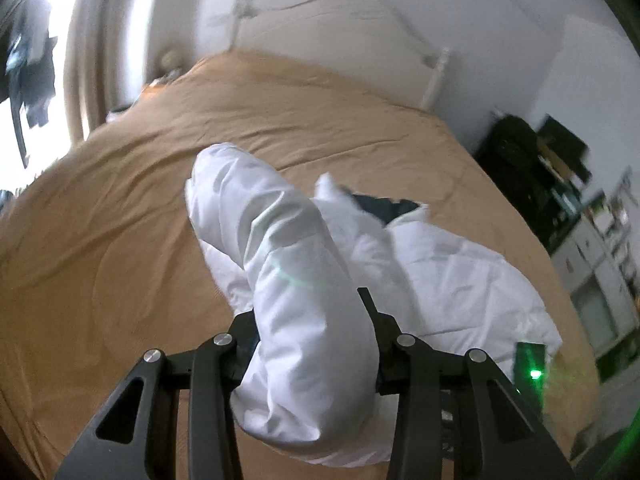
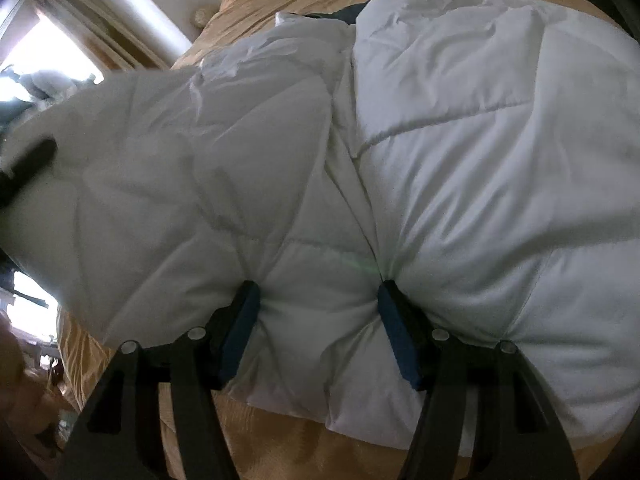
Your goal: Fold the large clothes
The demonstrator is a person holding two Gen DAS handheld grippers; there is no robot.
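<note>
The left gripper [image 1: 312, 344] tilts down over the quilt [image 1: 460, 272], its jaws clamped on a thick roll of it; the right gripper [image 2: 318, 332], pitched steeper, has both pads pressed into the quilt's near edge

Daylight is admitted from a window [image 1: 24, 80] at the far left, where it is blown out to pure white in both views. The white quilt [image 2: 460, 160] is lit softly, with grey shadow gathered in its creases. Motion blur is seen on the right-hand shelves [image 1: 600, 240] (a green flare is also cast there). Strong bending and dark vignetting are produced at the edges.
</note>
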